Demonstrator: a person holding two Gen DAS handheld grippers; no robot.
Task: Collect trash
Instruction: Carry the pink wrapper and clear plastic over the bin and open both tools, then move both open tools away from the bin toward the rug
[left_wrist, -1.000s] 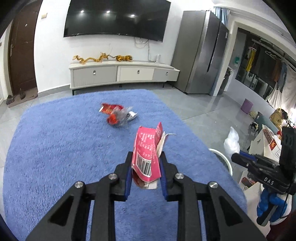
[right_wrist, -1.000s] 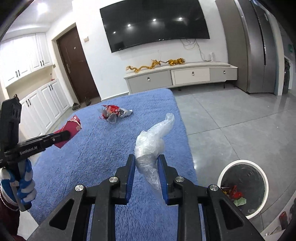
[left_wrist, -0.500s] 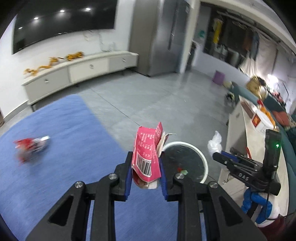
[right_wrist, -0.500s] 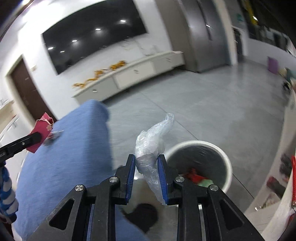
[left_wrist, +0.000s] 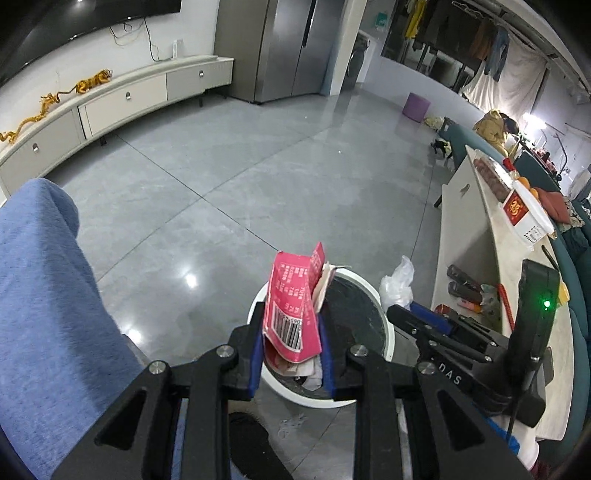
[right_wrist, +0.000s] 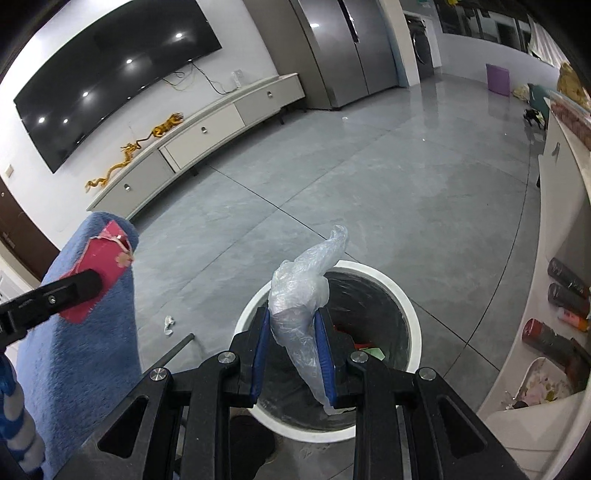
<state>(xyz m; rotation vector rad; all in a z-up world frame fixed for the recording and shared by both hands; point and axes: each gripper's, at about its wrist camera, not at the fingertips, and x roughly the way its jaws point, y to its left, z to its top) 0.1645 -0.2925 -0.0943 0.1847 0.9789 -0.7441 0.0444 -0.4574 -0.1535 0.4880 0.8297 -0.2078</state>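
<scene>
My left gripper (left_wrist: 291, 328) is shut on a pink wrapper (left_wrist: 293, 299) with a barcode, held above the near rim of the white trash bin (left_wrist: 386, 321). My right gripper (right_wrist: 293, 332) is shut on a crumpled clear plastic bag (right_wrist: 303, 295), held over the same bin (right_wrist: 413, 317), which has a dark liner and some trash inside. The right gripper (left_wrist: 399, 312) with its bag (left_wrist: 397, 284) shows in the left wrist view at the right. The left gripper (right_wrist: 92, 286) with the pink wrapper (right_wrist: 99, 273) shows in the right wrist view at the left.
A blue rug-covered surface (left_wrist: 40, 295) lies to the left. A white counter (left_wrist: 491, 236) with bottles and boxes runs along the right. A small scrap (right_wrist: 169, 325) lies on the grey tiled floor (left_wrist: 258, 162) by the bin. A TV cabinet and a fridge stand at the far wall.
Both grippers swung right, away from the blue surface, and now hang over the trash bin, which looks closer. Each still holds its piece of trash.
</scene>
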